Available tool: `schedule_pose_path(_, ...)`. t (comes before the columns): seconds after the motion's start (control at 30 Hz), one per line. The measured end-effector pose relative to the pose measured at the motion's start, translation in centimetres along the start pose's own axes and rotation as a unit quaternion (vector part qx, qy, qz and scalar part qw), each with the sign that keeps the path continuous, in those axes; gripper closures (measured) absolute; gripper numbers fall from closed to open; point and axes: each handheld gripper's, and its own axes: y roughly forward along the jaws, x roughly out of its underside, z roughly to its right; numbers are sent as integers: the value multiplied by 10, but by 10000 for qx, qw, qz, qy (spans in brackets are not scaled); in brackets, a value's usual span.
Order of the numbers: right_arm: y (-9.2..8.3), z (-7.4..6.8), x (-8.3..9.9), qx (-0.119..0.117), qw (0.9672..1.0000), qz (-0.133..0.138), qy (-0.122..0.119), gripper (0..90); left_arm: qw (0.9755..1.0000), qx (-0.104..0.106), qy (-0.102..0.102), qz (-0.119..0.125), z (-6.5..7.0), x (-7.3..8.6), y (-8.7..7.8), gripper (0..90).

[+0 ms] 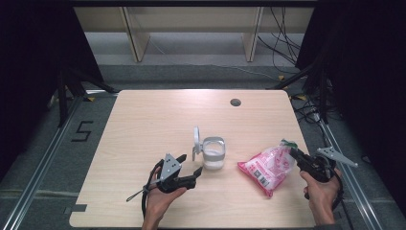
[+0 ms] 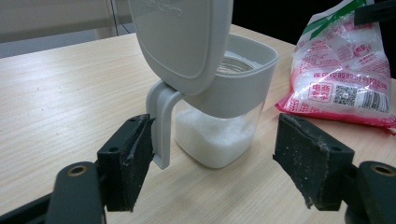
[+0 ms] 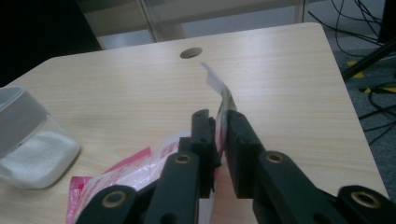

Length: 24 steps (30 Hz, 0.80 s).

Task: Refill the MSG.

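Your left claw sits at about seven o'clock from the jar, its jaws spread wide with nothing between them. The jar stands near the middle of the worktop, its hinged lid flipped upright on the nine o'clock side, and white grains already fill the bottom part. At three o'clock from the jar lies the pink-and-white bag, resting on the worktop. Your right claw has its jaws pressed nearly together, pinching the bag's top edge.

By my reading the pour into the jar is done or paused: the bag is set down, the lid is not yet closed, and you have still to let go of the bag.

The left gripper view gives you what the high view cannot: the level of the grains through the jar's clear wall and the lid's hinge arm just off the left pad. The right gripper view shows the thin strip of bag caught between the pads.
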Motion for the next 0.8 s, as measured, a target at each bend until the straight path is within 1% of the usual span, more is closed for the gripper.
schedule_pose_path(0.03,1,1,2,-7,9999,65,91,801,10000,31,-8,39,-1,-1,1,274)
schedule_pose_path(0.07,-1,1,2,58,9999,-19,123,792,10000,-2,-11,10,-2,-2,1,278)
schedule_pose_path(0.1,1,4,3,-38,9999,99,33,775,10000,3,82,11,-4,-3,1,280)
schedule_pose_path(0.13,-2,4,4,55,10000,8,56,756,10000,13,99,6,-5,-3,1,282)
schedule_pose_path(0.17,-3,3,4,118,9998,-16,148,731,10000,-9,30,7,-5,-4,1,287)
schedule_pose_path(0.2,-3,5,4,141,9999,3,97,706,10000,-5,79,14,-6,-5,1,294)
schedule_pose_path(0.23,-4,4,5,214,9996,4,201,692,10000,-42,68,-9,-6,-5,0,303)
schedule_pose_path(0.27,-4,6,5,204,9997,36,107,684,9999,-49,134,-16,-8,-6,0,304)
schedule_pose_path(0.3,-6,7,5,212,9998,42,41,669,9999,-53,86,-6,-8,-7,0,307)
schedule_pose_path(0.37,-7,6,7,240,9995,89,201,649,9999,-70,122,-5,-9,-8,1,327)
schedule_pose_path(0.4,-8,7,6,278,9995,56,149,632,9999,-71,133,-11,-9,-9,1,328)
schedule_pose_path(0.43,-9,6,7,307,9992,84,246,618,9999,-62,142,-15,-10,-10,1,332)
schedule_pose_path(0.47,-10,7,6,313,9992,55,233,605,9999,-49,156,-10,-10,-10,2,345)
schedule_pose_path(0.5,-11,6,7,282,9989,83,363,602,9998,-48,174,-34,-11,-11,2,355)
schedule_pose_path(0.53,-12,7,6,300,9992,59,264,595,9997,-59,222,-64,-11,-11,2,359)
schedule_pose_path(0.57,-13,7,6,294,9992,74,279,580,9997,-42,251,-58,-10,-12,2,385)
schedule_pose_path(0.6,-14,5,7,288,9986,101,428,564,9995,20,306,-18,-11,-12,1,418)
schedule_pose_path(0.63,-14,2,7,376,9969,37,696,548,9996,43,295,12,-11,-12,0,428)
schedule_pose_path(0.67,-14,0,7,293,9965,55,775,537,9994,84,325,48,-11,-12,0,443)
schedule_pose_path(0.7,-15,0,7,301,9960,110,832,527,9993,68,373,39,-11,-13,-1,474)
schedule_pose_path(0.73,-15,1,7,293,9962,172,801,519,9992,64,402,44,-12,-13,-2,489)
schedule_pose_path(0.77,-16,1,7,335,9960,82,820,514,9993,49,379,48,-12,-13,-2,512)
schedule_pose_path(0.8,-16,2,7,393,9963,153,753,512,9989,65,457,46,-13,-14,-2,530)
